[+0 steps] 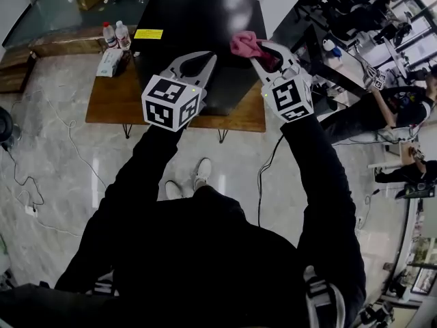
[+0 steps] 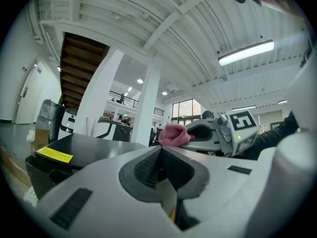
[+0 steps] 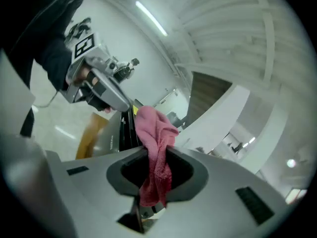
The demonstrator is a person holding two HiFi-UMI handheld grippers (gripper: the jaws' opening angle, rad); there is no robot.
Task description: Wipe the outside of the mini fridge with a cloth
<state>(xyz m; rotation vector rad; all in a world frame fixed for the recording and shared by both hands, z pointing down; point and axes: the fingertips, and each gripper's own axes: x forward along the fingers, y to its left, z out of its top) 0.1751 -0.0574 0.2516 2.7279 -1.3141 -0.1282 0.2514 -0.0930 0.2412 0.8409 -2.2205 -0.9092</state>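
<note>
The mini fridge (image 1: 198, 26) is a glossy black box standing on a wooden table (image 1: 109, 108) at the person's 12 o'clock, with a yellow label (image 1: 148, 34) stuck flat on its top near the 9 o'clock edge. The right hand-held gripper (image 1: 268, 55) is pinching a pink cloth (image 1: 244, 44). In its own view the soft, nubbly terry fabric runs down between the pressed ribbed pads, with a loose tail below them and a bunched head bulging past the tips. That bunched head is probably left sticking out so that cloth, not hard plastic, meets the fridge.

From the head view the cloth sits over the fridge's top toward its 3 o'clock edge. The left gripper view shows it just above the smooth lid, and I cannot tell whether it touches. The wiping looks barely under way, with the top the likely first surface.

The left hand-held gripper (image 1: 205, 60) has its jaws pressed together on nothing. It hovers over the front of the fridge top at about 6 o'clock, beside the right one, and seems parked as a spare, perhaps ready to steady the cabinet.

Two clear plastic bottles (image 1: 116, 35) and a soft packet (image 1: 109, 61) sit on the table at the fridge's 9 o'clock, apart from it.
</note>
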